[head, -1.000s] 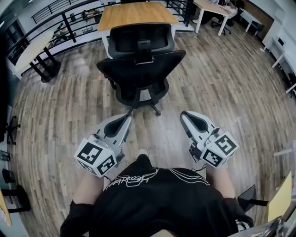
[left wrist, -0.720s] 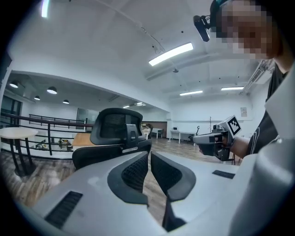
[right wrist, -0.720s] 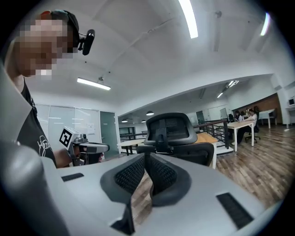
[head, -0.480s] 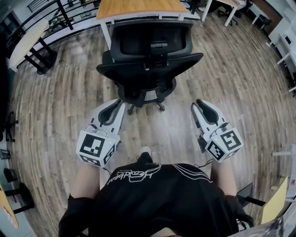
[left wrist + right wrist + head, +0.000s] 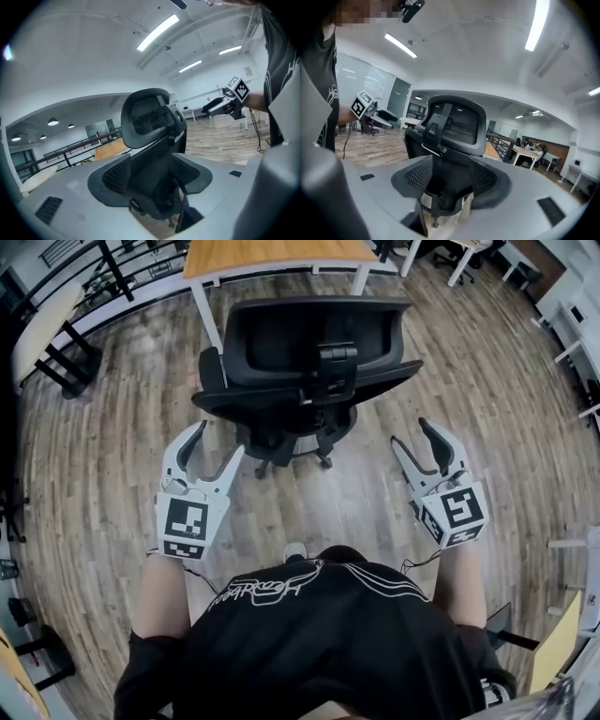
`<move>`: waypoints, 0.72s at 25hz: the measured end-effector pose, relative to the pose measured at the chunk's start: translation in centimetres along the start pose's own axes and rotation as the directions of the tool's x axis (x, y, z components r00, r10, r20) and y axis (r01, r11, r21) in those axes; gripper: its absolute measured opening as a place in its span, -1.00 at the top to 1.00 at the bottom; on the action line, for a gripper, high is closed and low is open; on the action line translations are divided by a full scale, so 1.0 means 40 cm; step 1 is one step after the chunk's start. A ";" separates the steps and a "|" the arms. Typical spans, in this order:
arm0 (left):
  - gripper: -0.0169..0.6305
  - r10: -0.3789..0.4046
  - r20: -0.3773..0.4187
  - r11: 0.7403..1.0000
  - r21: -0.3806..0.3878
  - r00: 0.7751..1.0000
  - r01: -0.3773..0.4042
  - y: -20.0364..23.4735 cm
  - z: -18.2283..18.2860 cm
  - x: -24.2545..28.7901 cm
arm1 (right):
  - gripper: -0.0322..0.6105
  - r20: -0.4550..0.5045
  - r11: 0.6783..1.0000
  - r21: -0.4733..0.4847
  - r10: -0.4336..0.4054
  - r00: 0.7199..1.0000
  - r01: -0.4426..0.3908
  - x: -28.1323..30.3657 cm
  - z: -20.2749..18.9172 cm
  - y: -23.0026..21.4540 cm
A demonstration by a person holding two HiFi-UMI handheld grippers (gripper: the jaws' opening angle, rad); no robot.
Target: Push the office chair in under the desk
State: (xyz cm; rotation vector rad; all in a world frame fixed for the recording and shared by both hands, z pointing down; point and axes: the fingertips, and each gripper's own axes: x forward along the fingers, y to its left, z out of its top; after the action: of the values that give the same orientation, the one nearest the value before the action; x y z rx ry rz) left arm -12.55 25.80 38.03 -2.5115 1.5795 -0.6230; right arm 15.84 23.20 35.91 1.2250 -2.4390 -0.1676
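Observation:
A black office chair with a mesh back and headrest stands on the wood floor, its back towards me. It is just in front of a wooden desk with white legs. My left gripper is held below the left side of the chair back, apart from it. My right gripper is held below the right side, also apart. Both sets of jaws are opening, and nothing is between them. The chair back fills the left gripper view beyond the jaws. It shows likewise in the right gripper view.
A black railing and a long pale table run along the far left. White desks stand at the far right. Dark chair bases sit at the left edge. Wood floor lies to both sides of the chair.
Both grippers' jaws have gone from shut to open. I have come closer to the chair, and both grippers have moved forward towards its back.

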 end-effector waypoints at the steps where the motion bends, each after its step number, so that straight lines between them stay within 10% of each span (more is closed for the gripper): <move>1: 0.16 0.008 -0.015 1.000 0.020 1.000 -0.008 0.012 -0.005 0.012 | 0.13 -0.006 1.000 -0.023 -0.008 1.000 0.008 0.012 -0.003 -0.010; 10: 0.10 0.122 -0.223 0.956 0.287 0.967 -0.054 0.101 -0.109 0.140 | 0.08 -0.133 0.934 -0.348 -0.133 0.982 0.079 0.187 -0.084 -0.182; 18: 0.10 0.169 -0.284 0.931 0.360 0.944 -0.059 0.143 -0.138 0.221 | 0.08 -0.174 0.860 -0.508 -0.155 0.973 0.046 0.291 -0.123 -0.287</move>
State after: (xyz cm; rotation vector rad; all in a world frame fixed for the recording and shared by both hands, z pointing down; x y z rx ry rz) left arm -16.24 16.08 43.80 -2.1220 1.5282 -1.2127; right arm 20.14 7.35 40.64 1.0654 -1.9711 -0.6305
